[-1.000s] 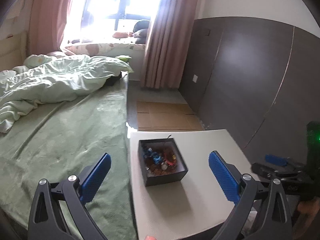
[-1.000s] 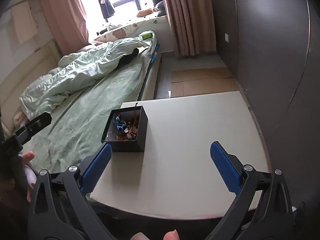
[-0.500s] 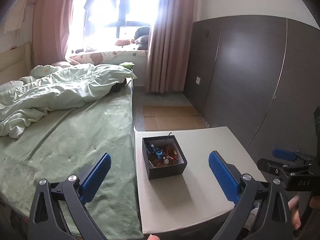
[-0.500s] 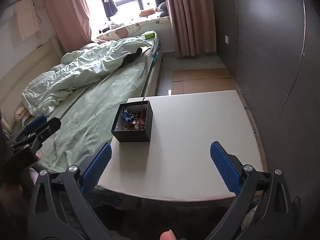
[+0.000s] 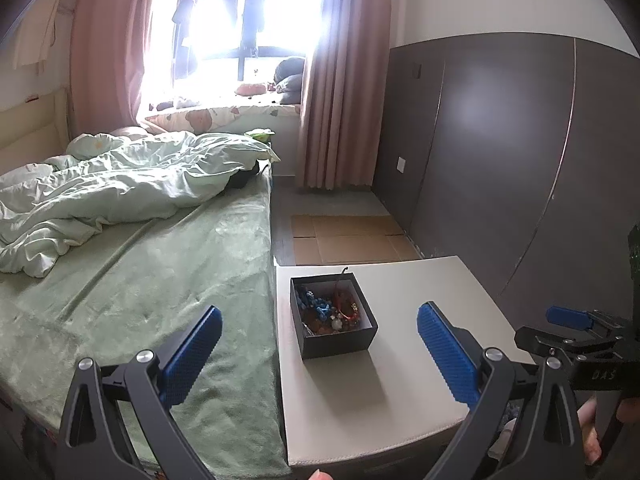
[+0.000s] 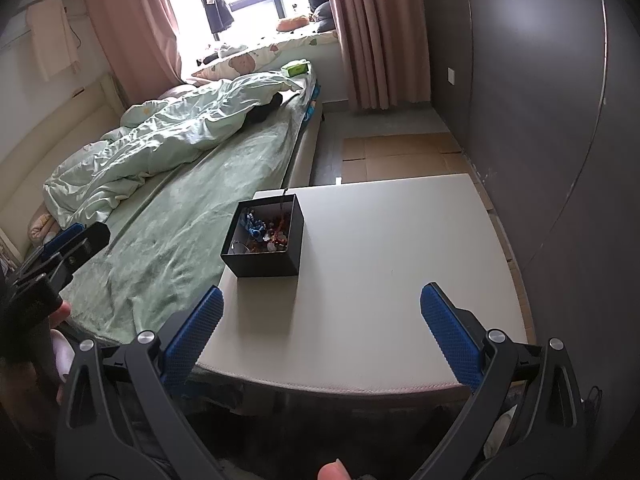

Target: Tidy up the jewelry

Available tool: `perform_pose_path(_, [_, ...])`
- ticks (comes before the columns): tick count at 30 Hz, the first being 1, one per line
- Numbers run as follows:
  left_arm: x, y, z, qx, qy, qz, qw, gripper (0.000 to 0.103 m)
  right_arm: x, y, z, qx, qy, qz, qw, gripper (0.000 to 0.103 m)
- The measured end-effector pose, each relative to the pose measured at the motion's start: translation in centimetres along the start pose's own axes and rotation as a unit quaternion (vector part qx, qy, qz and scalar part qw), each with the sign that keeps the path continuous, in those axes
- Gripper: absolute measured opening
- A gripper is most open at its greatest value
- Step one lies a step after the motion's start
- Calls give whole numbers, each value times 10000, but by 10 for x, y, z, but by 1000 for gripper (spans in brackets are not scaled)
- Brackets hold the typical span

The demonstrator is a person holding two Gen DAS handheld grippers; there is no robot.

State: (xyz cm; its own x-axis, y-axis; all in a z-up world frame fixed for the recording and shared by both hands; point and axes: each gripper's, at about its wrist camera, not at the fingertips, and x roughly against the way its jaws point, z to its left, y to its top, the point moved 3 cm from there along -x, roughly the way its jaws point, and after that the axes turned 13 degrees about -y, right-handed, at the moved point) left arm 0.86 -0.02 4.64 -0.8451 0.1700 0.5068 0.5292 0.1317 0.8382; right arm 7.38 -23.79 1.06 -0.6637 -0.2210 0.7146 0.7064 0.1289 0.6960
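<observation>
A small black open box (image 5: 332, 322) full of mixed blue, red and amber jewelry (image 5: 330, 310) stands on the left part of a white table (image 5: 400, 384); it also shows in the right wrist view (image 6: 264, 240). My left gripper (image 5: 320, 344) is open and empty, held back above the table's near edge, the box between its blue pads. My right gripper (image 6: 320, 320) is open and empty, over the near edge of the table (image 6: 392, 264), right of the box. Each gripper shows at the edge of the other's view.
A bed with a green sheet (image 5: 140, 280) and a rumpled quilt (image 5: 120, 184) adjoins the table's left side. Dark wall panels (image 5: 500, 160) stand on the right. Flat cardboard (image 5: 348, 240) lies on the floor beyond the table, before pink curtains and a bright window.
Both grippers have pulled back and risen from the table, so the box looks smaller and farther. Both stay open and empty. The box has not moved.
</observation>
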Motion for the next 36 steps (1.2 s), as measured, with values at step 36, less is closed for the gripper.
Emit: perform_pose_path(36, [7,-2,7,-22,154,-43,9999,95,-3,-3,3,36,-56,-8,10000,99])
